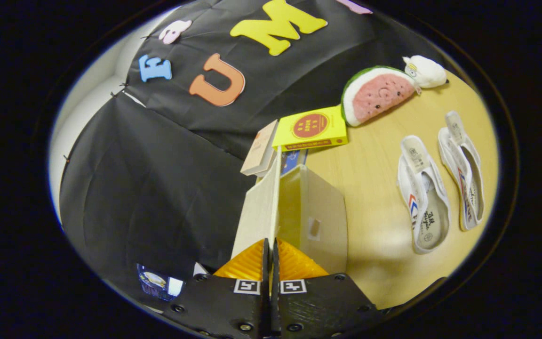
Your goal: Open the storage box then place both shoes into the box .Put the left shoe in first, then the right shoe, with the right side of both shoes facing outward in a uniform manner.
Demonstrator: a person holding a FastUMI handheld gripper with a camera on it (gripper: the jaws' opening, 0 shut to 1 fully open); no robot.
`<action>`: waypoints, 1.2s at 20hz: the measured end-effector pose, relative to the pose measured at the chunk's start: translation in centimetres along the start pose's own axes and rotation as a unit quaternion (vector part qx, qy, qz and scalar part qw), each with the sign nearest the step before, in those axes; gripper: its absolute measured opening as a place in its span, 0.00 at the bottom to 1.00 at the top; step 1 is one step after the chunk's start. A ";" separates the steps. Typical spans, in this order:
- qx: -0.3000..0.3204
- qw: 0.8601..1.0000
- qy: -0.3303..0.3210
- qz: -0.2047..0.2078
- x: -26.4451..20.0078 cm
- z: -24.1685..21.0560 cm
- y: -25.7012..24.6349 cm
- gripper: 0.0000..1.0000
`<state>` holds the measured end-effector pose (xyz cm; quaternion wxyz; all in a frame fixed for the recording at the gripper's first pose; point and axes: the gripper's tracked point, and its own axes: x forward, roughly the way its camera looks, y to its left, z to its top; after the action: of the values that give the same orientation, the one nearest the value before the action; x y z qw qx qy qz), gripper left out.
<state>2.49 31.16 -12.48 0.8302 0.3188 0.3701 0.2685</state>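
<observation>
Two white canvas shoes (440, 179) lay side by side on the smooth pale wooden table (379, 155), well to the right of the storage box (311, 219), whose lid (259, 207) stood on edge. I had my gripper (270, 249) clamped on that thin lid; beyond the box sat a yellow book (311, 128) and a plush watermelon slice (377, 93), print unreadable.

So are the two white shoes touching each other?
Apart. The gripper view shows bare table between the left shoe and the right shoe along their whole length.
</observation>
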 end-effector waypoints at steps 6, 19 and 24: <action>-0.102 0.995 -0.003 0.012 0.6 1.1 8.3 0.01; -0.232 0.970 0.011 0.063 9.9 -3.6 22.0 0.12; -0.298 0.953 0.000 0.060 11.6 -4.9 24.0 0.62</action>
<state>0.35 56.37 -2.74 0.8699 0.0782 0.2535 0.4159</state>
